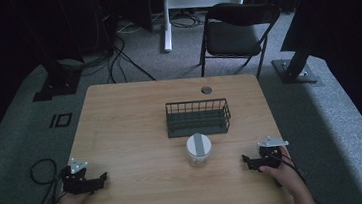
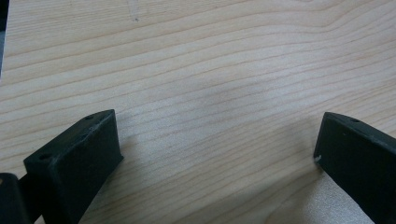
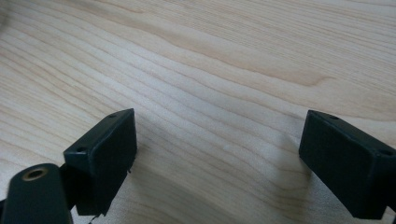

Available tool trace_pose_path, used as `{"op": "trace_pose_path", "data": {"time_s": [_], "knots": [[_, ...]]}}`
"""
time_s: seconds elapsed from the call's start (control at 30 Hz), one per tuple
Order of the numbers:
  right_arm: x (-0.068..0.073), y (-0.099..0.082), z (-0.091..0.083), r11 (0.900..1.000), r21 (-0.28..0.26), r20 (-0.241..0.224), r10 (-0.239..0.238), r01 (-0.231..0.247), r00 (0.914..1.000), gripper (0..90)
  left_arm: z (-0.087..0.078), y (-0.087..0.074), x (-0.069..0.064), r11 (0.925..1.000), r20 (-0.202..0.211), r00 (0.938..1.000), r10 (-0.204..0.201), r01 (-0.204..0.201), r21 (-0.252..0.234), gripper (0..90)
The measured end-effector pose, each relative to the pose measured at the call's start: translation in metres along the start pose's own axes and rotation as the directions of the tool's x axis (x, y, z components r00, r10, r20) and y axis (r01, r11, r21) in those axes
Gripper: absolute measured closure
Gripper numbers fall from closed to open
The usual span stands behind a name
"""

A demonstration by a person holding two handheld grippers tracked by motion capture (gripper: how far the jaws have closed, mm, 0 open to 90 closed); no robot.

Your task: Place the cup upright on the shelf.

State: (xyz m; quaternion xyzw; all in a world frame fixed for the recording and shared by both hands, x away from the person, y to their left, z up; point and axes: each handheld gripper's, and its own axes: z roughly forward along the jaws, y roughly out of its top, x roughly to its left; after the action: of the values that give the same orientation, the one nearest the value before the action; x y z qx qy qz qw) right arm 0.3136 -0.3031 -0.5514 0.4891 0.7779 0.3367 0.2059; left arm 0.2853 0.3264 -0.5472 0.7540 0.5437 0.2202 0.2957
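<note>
A clear jar with a white lid (image 1: 198,149) stands on the wooden table (image 1: 131,132), just in front of a dark wire basket (image 1: 198,117). My left gripper (image 1: 103,178) rests on the table near its front left corner, open, with bare wood between its jaws (image 2: 217,149). My right gripper (image 1: 245,159) rests near the front right edge, also open over bare wood (image 3: 219,144). Both point toward the middle of the table, each well apart from the jar.
A round cable hole (image 1: 206,89) sits near the table's far edge. Behind the table stand a black folding chair (image 1: 235,31), a white stand leg (image 1: 165,18) and dark stand bases (image 1: 56,84) with cables on the grey carpet.
</note>
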Motion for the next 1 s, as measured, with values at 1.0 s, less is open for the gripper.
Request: {"op": "trace_pose_path", "data": {"time_s": [1.0], "knots": [[-0.0035,-0.0052,-0.006,0.9993,-0.009,-0.07,-0.037,0.037,0.9969,11.3,0.0,0.0,0.0,1.0,0.001,1.0,0.0,0.0,0.0,0.6]]}}
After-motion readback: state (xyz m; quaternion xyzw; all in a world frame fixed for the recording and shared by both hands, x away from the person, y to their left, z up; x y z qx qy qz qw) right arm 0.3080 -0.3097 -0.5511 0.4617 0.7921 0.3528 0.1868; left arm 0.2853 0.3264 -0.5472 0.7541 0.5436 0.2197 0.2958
